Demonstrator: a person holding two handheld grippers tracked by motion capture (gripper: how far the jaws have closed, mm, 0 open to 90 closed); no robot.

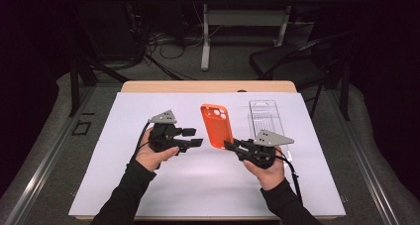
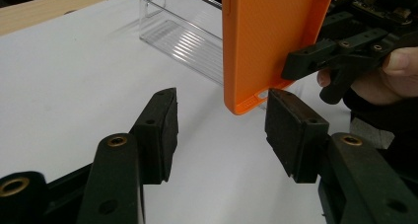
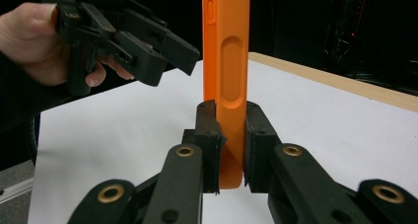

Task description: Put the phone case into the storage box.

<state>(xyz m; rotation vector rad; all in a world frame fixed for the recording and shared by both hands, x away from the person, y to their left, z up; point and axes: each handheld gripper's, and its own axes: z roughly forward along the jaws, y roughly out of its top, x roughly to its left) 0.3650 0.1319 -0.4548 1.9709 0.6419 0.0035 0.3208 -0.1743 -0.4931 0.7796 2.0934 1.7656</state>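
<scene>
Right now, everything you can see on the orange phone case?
The orange phone case is one piece, soft-looking with a matte, finely textured surface. It has a square camera cutout with round holes at its far end, moulded side buttons and a long oval recess along one edge, and a slot in its near end. No phone shows in it. The right tool clamps it by its edge near that end and holds it upright above the white mat. The left tool stands open just short of it, not touching.

In the left gripper view, the top edge cuts off the orange plastic phone case [image 2: 268, 41], which hides part of the clear ribbed plastic tray [image 2: 180, 34]. In the right gripper view, the clamping right gripper [image 3: 230, 145] hides the case's lower edge.
</scene>
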